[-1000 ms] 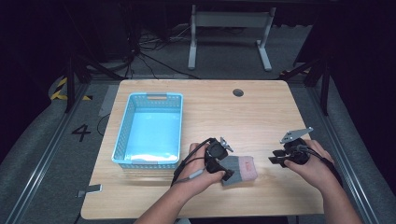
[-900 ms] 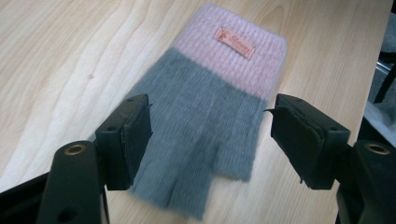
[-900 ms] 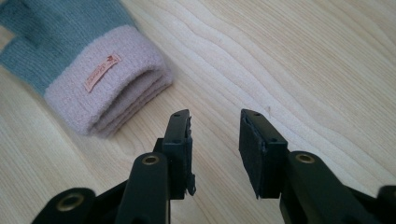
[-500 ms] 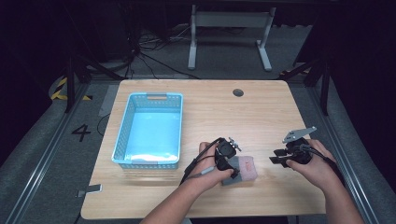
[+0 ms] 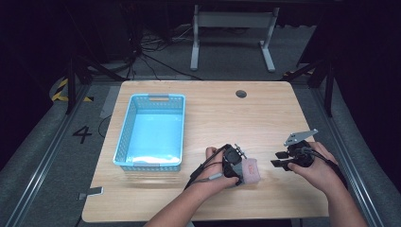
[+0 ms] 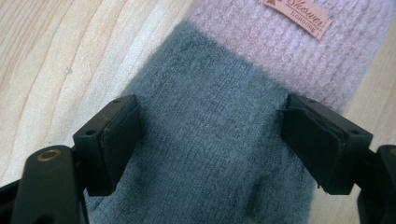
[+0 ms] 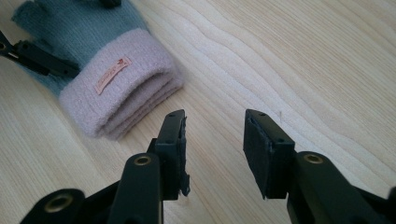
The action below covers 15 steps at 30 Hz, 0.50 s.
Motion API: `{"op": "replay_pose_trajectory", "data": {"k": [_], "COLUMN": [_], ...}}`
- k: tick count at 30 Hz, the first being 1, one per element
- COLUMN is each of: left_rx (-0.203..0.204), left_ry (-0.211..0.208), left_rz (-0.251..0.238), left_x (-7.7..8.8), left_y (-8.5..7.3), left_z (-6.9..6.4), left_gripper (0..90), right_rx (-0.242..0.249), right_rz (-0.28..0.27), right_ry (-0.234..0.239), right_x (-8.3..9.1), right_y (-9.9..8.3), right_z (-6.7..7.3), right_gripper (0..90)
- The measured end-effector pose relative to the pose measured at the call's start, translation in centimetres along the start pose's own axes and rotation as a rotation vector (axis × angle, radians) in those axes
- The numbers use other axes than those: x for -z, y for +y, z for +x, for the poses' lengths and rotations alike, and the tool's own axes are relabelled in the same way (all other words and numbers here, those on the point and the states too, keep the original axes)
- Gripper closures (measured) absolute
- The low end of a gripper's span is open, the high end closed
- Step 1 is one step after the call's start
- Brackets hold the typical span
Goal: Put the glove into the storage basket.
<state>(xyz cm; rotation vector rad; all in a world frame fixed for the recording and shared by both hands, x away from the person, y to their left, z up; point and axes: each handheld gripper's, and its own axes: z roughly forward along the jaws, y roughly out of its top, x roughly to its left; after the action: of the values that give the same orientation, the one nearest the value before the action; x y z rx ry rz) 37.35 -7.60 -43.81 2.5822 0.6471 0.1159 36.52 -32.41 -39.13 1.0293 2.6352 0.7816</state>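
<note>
My left gripper (image 6: 210,140) has just been opening; its 2 jaws straddle the grey-and-pink knitted glove (image 6: 224,154) lying on the wooden table (image 5: 213,113). My right gripper (image 7: 212,140), also just opening, holds nothing beside the glove's cuff.

Light wooden table (image 5: 213,109), blue basket (image 5: 152,132) at left, grey-pink glove (image 5: 249,170) near front edge

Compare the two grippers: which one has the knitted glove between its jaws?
The left gripper: its open jaws straddle the grey part of the glove on the table. The right gripper has bare wood between its jaws, apart from the pink cuff.
</note>
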Motion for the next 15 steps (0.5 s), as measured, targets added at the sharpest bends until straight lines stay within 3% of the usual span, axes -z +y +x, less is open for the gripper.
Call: {"op": "replay_pose_trajectory", "data": {"k": [15], "left_rx": [-0.011], "left_ry": [0.008], "left_rz": [0.001], "left_x": [0.08], "left_y": [-0.18], "left_z": [-0.16], "left_gripper": [30.5], "right_rx": [-0.003], "right_rz": [-0.025], "right_ry": [-0.004], "right_x": [0.19], "right_y": [0.09], "right_z": [0.12], "right_gripper": [58.4]}}
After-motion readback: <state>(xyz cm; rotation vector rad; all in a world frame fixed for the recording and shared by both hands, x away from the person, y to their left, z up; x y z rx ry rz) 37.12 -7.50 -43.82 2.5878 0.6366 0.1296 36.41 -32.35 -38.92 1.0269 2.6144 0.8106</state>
